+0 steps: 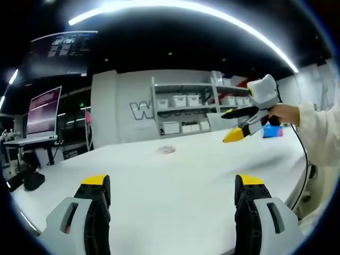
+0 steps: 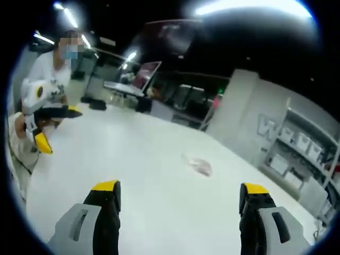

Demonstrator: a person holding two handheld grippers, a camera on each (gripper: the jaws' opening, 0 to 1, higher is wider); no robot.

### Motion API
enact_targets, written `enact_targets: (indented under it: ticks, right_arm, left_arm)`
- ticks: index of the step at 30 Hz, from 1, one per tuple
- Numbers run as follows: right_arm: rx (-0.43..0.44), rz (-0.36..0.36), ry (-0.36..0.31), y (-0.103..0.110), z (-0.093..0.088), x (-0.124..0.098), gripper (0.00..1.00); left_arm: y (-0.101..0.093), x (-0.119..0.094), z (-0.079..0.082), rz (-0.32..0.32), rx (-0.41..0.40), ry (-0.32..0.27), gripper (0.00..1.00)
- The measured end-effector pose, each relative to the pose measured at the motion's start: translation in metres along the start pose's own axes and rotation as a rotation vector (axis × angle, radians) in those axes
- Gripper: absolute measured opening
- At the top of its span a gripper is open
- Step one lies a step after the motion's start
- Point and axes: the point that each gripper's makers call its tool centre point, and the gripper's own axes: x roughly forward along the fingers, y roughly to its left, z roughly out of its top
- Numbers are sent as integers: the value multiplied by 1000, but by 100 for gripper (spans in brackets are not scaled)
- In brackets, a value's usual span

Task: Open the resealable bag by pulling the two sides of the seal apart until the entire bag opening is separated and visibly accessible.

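A small clear resealable bag (image 1: 166, 150) lies flat on the white table (image 1: 175, 186), far ahead of both grippers; the right gripper view has the bag (image 2: 197, 166) at mid-table. My left gripper (image 1: 172, 187) is open, jaws wide apart over bare tabletop, nothing between them. My right gripper (image 2: 179, 190) is open too, well short of the bag. In the left gripper view the right gripper (image 1: 238, 123) hangs above the table at the right, held by a hand in a white sleeve. The left gripper (image 2: 50, 130) appears at the left of the right gripper view, jaws apart.
A blue object (image 1: 272, 132) sits at the table's far right. Shelves with white bins (image 1: 186, 109) line the back wall. A monitor on a stand (image 1: 42, 114) is at the left. A person in white (image 2: 45, 79) stands at the table's left edge.
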Motion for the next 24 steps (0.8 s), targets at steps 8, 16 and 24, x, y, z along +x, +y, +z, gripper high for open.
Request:
enact_targets:
  ticks: [8,16,24]
  right_arm:
    - [-7,-12,-26,-5,6,3,93]
    - [-24,10,1,-1,3,12,93]
    - [-45,23,14,1,5,21,93]
  left_arm:
    - [1,-1,2,5,0,-2,96]
    - [1,-1,2,6,0,-1,96]
    - [3,-1,0,9,-4,1,96]
